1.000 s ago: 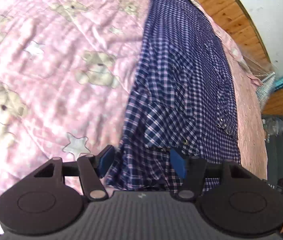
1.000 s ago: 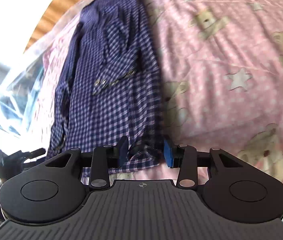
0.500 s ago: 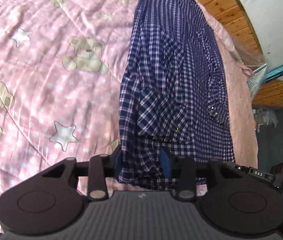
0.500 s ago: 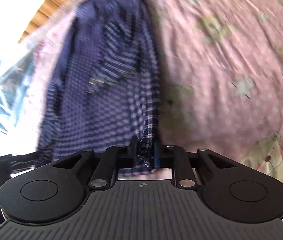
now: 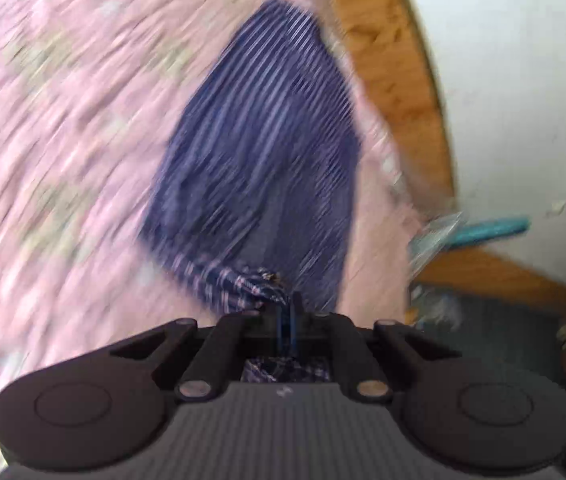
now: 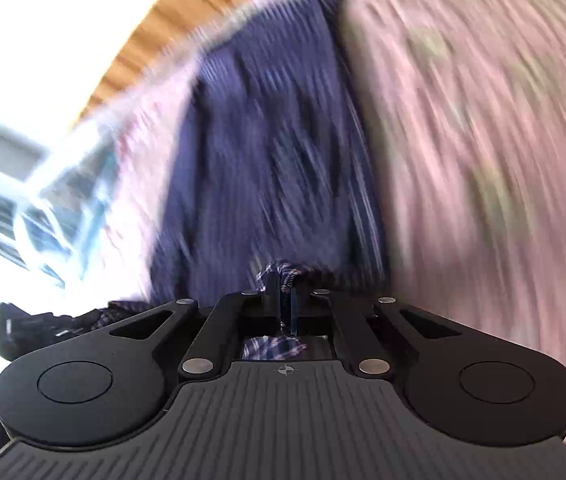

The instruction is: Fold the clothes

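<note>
A navy plaid shirt (image 5: 259, 152) lies lengthwise on the pink bedspread (image 5: 63, 140), blurred by motion in both views. My left gripper (image 5: 287, 314) is shut on a bunched near edge of the shirt, with cloth also showing behind the fingers. In the right wrist view the same shirt (image 6: 275, 148) stretches away from me, and my right gripper (image 6: 285, 296) is shut on another bunch of its near hem. Both near corners are lifted off the bedspread (image 6: 483, 140).
A wooden bed frame (image 5: 387, 60) and a white wall (image 5: 523, 80) border the bed on the far side. A teal object (image 5: 487, 230) and clear plastic lie by the bed's edge. In the right wrist view a bright window area (image 6: 11, 160) sits left.
Both grippers went from open around the shirt's near hem to shut on it. They have since lifted and swung quickly, and the shirt looks shorter and bunched.
</note>
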